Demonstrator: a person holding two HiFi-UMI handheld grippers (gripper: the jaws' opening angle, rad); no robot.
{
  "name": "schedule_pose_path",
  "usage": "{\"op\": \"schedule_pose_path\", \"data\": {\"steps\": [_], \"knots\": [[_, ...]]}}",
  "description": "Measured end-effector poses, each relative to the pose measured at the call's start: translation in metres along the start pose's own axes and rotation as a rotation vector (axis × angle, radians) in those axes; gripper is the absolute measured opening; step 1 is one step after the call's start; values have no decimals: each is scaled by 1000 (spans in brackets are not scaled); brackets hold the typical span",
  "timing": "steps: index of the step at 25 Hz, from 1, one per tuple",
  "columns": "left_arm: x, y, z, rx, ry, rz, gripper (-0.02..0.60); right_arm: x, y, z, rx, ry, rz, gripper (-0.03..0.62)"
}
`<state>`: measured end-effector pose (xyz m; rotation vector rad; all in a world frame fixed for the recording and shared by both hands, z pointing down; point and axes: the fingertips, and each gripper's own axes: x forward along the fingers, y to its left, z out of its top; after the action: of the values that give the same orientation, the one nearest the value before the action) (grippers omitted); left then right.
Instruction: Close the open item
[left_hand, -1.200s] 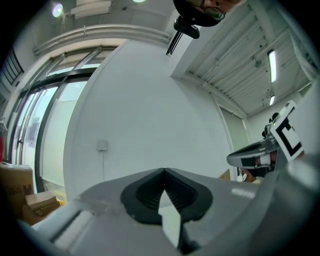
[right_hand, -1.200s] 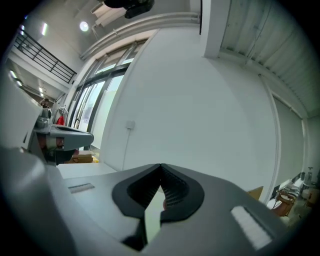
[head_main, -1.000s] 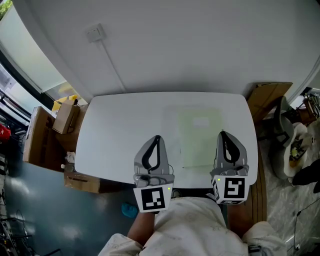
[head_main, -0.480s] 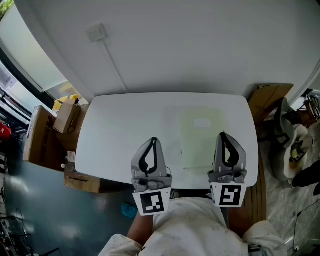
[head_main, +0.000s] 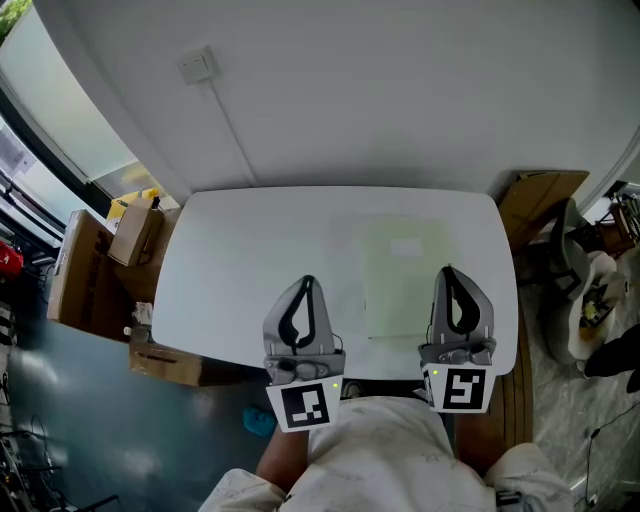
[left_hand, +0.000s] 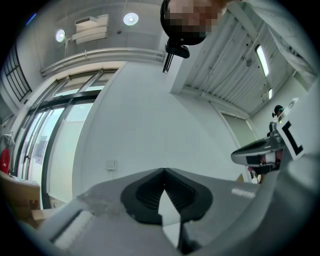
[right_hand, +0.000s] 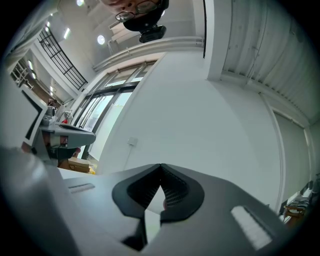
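Note:
A pale green flat folder (head_main: 405, 280) with a small white label lies flat on the white table (head_main: 240, 270), right of the middle. My left gripper (head_main: 306, 281) hovers over the table's front part, left of the folder, jaws shut with nothing between them. My right gripper (head_main: 448, 270) hangs over the folder's right edge, also shut and empty. In the left gripper view the left gripper (left_hand: 163, 171) has its tips together and points at the white wall; the right gripper view shows the right gripper (right_hand: 160, 166) doing the same. Neither gripper touches the folder.
Cardboard boxes (head_main: 130, 235) stand on the floor left of the table. A wall socket (head_main: 196, 65) with a cable sits on the white wall behind. A cardboard sheet (head_main: 540, 195) and a chair with clutter (head_main: 585, 290) are at the right.
The left gripper has shifted slightly to the left and both grippers have tipped a little. The folder has not moved.

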<state>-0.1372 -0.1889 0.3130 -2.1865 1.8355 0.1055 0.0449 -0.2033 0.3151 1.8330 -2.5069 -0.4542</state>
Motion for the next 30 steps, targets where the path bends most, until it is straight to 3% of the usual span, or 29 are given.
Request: {"op": "schedule_pose_path", "data": {"steps": [30], "knots": [[2,4,-10,-22,24,3,2,4,5,-4,-63,46,11,2]]}}
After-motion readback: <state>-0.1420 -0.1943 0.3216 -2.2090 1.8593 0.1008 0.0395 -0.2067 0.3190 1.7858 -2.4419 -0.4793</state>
